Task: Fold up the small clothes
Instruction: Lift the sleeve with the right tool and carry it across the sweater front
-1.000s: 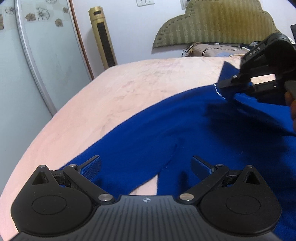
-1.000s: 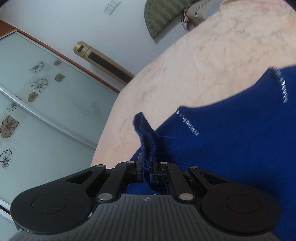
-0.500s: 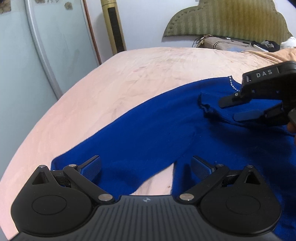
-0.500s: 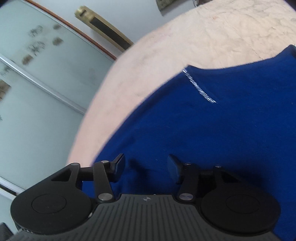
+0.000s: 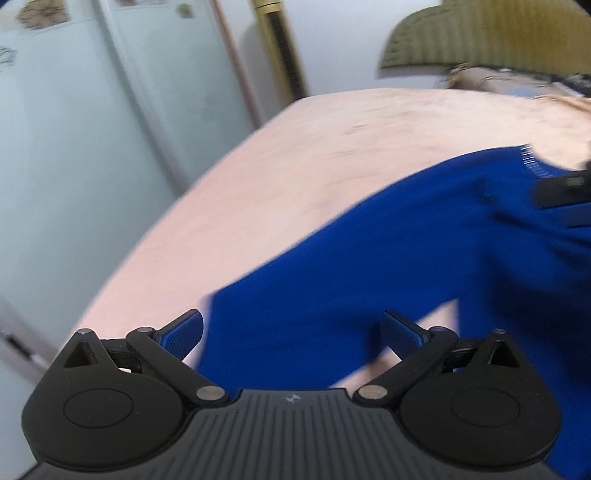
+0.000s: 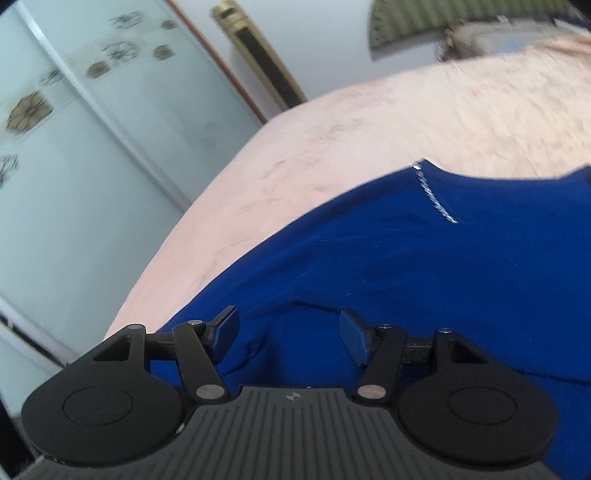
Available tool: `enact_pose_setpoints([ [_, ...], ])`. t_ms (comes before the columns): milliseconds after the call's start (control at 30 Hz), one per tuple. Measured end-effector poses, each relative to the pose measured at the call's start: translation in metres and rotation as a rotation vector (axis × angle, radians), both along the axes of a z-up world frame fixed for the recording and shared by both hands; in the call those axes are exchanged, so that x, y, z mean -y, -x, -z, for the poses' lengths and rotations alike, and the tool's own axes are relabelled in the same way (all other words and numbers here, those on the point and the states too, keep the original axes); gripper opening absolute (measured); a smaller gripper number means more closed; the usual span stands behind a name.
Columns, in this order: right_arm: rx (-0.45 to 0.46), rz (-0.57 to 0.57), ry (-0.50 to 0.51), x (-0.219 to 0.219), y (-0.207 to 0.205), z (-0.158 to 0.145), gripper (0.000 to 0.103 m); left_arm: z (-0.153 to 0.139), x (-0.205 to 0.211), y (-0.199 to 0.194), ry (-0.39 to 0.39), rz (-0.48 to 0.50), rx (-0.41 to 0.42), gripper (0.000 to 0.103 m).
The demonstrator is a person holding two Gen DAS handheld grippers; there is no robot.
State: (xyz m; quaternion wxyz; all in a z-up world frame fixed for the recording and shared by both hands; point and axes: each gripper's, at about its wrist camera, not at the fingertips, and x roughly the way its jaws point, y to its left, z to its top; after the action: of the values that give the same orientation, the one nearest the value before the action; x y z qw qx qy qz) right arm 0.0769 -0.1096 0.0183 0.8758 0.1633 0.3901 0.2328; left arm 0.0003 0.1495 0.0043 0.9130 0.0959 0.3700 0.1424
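Observation:
A blue garment (image 5: 388,258) lies spread on a pink bed (image 5: 295,166), with a white-trimmed edge at the far right (image 5: 530,162). My left gripper (image 5: 291,330) is open and empty, its jaws wide apart over the garment's near left end. My right gripper (image 6: 290,328) is open and empty just above the blue cloth (image 6: 369,251); a white trim line (image 6: 436,199) shows ahead. The right gripper's black body also shows at the right edge of the left wrist view (image 5: 565,192).
Pale sliding wardrobe doors (image 5: 74,166) with flower prints stand to the left of the bed. A gold tower fan (image 5: 280,48) stands by the wall. An olive headboard (image 5: 498,33) and a pile of items (image 5: 498,74) are at the far end.
My right gripper opened and let go of the blue cloth it pinched, and now hovers low over the garment. My left gripper shifted left toward the garment's end; both views are blurred by motion.

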Motion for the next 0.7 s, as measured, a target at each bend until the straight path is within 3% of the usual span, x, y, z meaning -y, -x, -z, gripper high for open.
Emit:
enact_pose_setpoints([
  [200, 0.021, -0.179, 0.041, -0.043, 0.014, -0.006, 0.068, 0.006, -0.050, 0.033, -0.009, -0.073, -0.050, 0.103],
  [367, 0.037, -0.357, 0.104, -0.085, 0.033, -0.007, 0.069, 0.009, -0.069, 0.045, -0.089, -0.141, -0.067, 0.103],
  [500, 0.013, -0.530, 0.087, -0.111, 0.049, -0.004, 0.076, 0.005, -0.096, 0.044, -0.133, -0.242, -0.053, 0.103],
  [633, 0.039, -0.578, 0.180, -0.131, 0.054, -0.003, 0.078, 0.005, -0.128, 0.035, -0.221, -0.344, -0.061, 0.103],
  [700, 0.057, -0.587, 0.225, -0.135, 0.057, -0.003, 0.079, 0.000, -0.141, 0.037, -0.279, -0.411, -0.027, 0.103],
])
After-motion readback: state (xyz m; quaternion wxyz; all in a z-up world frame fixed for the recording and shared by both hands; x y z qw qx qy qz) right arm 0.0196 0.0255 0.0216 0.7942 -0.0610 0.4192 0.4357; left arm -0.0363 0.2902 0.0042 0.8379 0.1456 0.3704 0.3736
